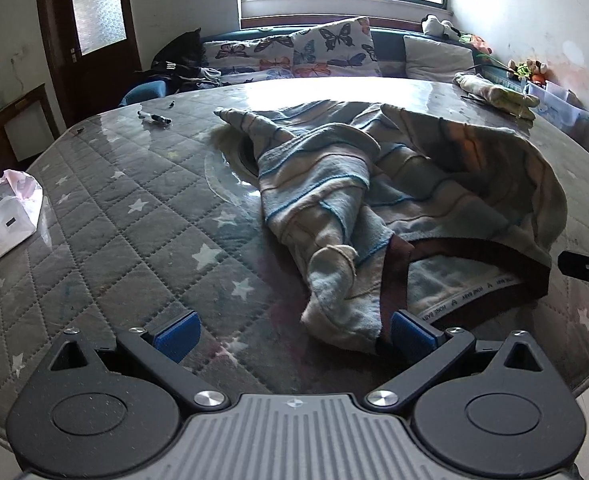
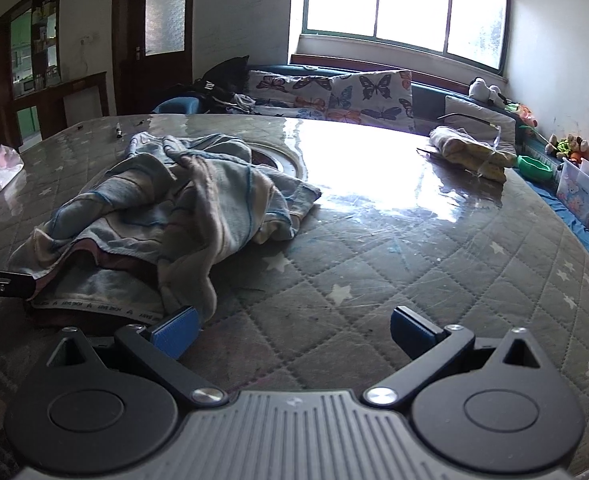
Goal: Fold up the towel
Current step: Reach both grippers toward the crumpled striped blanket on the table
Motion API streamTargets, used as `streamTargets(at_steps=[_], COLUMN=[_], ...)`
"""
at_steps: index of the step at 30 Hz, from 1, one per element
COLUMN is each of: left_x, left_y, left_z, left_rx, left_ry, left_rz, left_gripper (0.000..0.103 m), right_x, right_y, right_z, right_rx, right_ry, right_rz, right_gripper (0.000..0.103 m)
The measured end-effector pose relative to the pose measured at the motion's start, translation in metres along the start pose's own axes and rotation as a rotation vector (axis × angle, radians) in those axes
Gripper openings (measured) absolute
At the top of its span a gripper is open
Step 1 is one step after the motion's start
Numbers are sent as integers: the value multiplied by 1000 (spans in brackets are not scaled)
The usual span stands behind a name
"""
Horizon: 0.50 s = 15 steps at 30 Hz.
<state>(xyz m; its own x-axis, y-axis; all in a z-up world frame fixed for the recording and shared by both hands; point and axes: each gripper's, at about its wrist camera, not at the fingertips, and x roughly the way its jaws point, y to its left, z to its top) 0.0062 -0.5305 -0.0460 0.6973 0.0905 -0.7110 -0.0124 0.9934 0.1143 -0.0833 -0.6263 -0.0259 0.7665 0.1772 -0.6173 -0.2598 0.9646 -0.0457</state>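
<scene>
- Towel (image 1: 406,200) lies crumpled in a loose heap on the quilted star-pattern counter (image 1: 134,220), just in front of both hand-held grippers; brown hem and label strip face them.
- No flat layers or squared edges visible: folds are random bunching, one twisted corner drooping toward the left hand-held gripper (image 1: 292,334).
- Left hand-held gripper: jaws spread, its right pad at the towel's near corner, nothing pinched.
- Right hand-held gripper (image 2: 292,332): jaws spread, empty, towel beside its left pad.
- Judgement: folding is not done; the towel needs spreading flat, then folding.
</scene>
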Motion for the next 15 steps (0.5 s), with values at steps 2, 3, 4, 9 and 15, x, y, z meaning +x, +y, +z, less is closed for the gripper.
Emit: streamTargets(at_steps=[2,3,4,9,15], left_x=[-3,-2,-1,0,-2], left_y=[-30,-44,-52,-74,-146], left_z=[-6,-8,-7,-11,-10], left_rx=[-4,-5,-6,-12,-29], left_ry=[-2,0,4,17,25], left_rz=[-1,-4,-7,-21,-13], left_gripper=[103,103,103,103,103], right_x=[1,1,1,2,0], right_y=[2,2,2,2,4], right_z=[0,1,1,1,3], right_rx=[-5,-6,-7,-8,-14], right_ry=[0,0,0,-1,-10], right_rz=[1,3,5,10,17], right_gripper=[103,103,103,103,103])
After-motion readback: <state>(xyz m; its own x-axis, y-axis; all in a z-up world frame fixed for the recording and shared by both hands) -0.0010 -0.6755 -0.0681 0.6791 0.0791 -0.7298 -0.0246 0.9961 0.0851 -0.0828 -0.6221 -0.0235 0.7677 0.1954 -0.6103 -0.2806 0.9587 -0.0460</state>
